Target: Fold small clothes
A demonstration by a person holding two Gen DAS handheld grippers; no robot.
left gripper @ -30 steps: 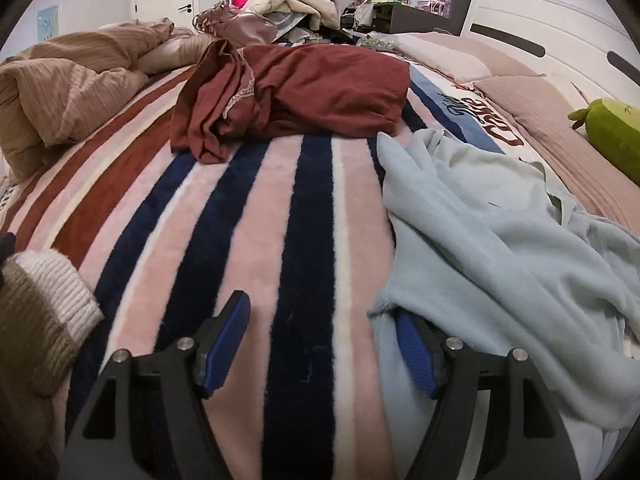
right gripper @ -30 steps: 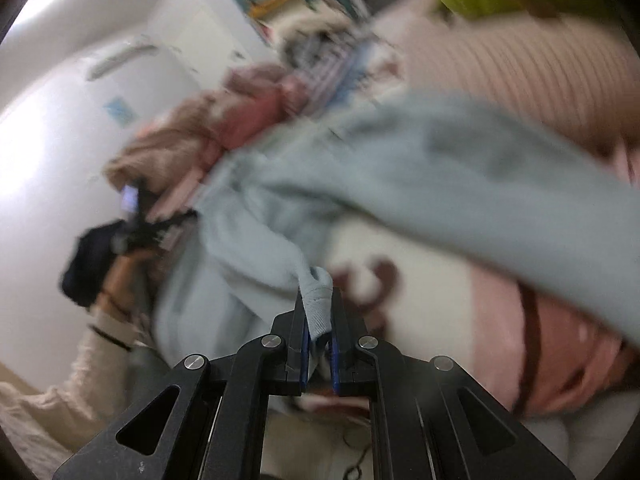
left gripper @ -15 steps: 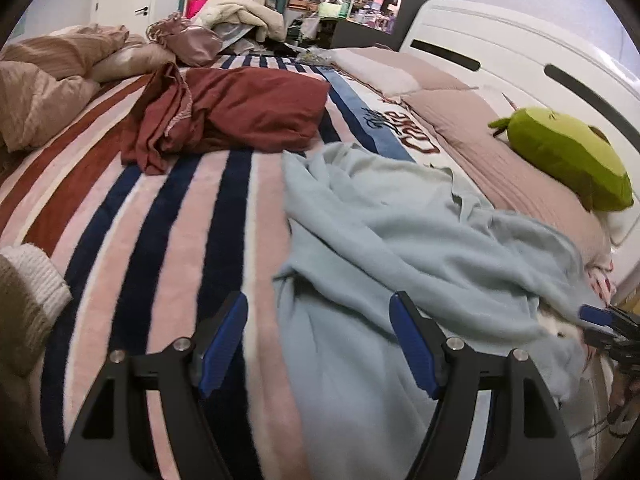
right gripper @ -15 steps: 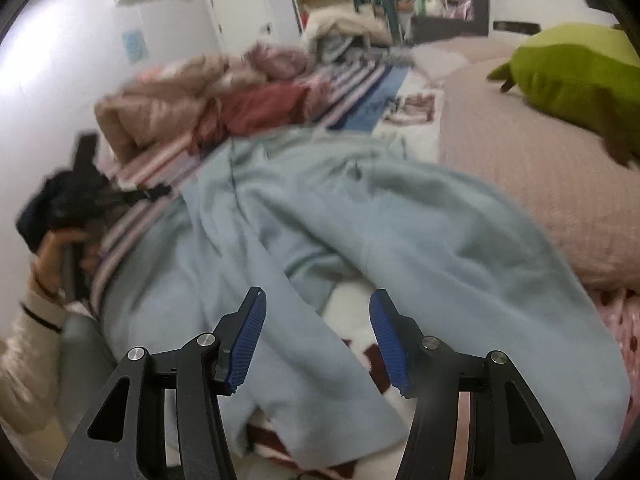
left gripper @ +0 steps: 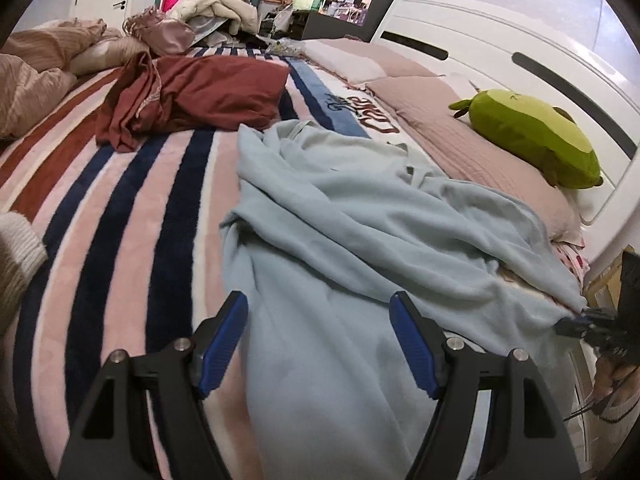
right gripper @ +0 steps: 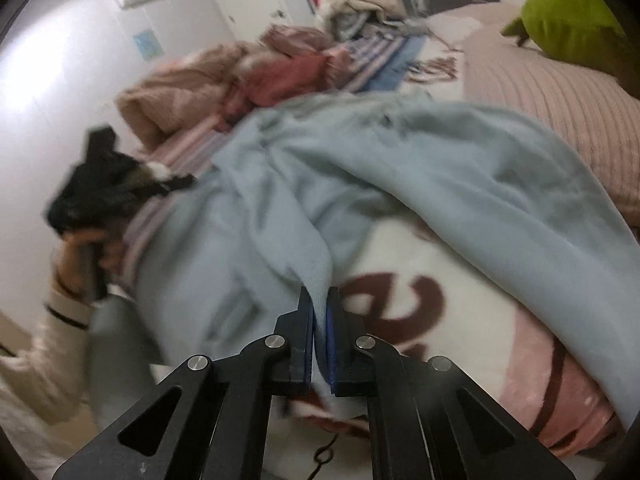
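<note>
A light blue fleece garment (left gripper: 352, 236) lies rumpled across the striped blanket (left gripper: 120, 216) on the bed. My left gripper (left gripper: 320, 332) is open and low over its near part, with cloth between the blue pads. My right gripper (right gripper: 319, 312) is shut on a fold of the same garment (right gripper: 400, 168), which runs up from the jaws. The right gripper also shows at the far right of the left wrist view (left gripper: 580, 322), at the garment's edge. The left gripper with the hand holding it shows at left in the right wrist view (right gripper: 116, 184).
A dark red garment (left gripper: 192, 96) lies crumpled further up the bed. A green plush toy (left gripper: 528, 136) rests on pink pillows (left gripper: 460, 136) by the white headboard (left gripper: 520, 52). A beige quilt (left gripper: 32, 76) is bunched at the left. A knit item (left gripper: 16, 252) sits at the left edge.
My right gripper was open half a second ago and has now shut on a fold of the blue garment. My left gripper has shifted right, over the garment.
</note>
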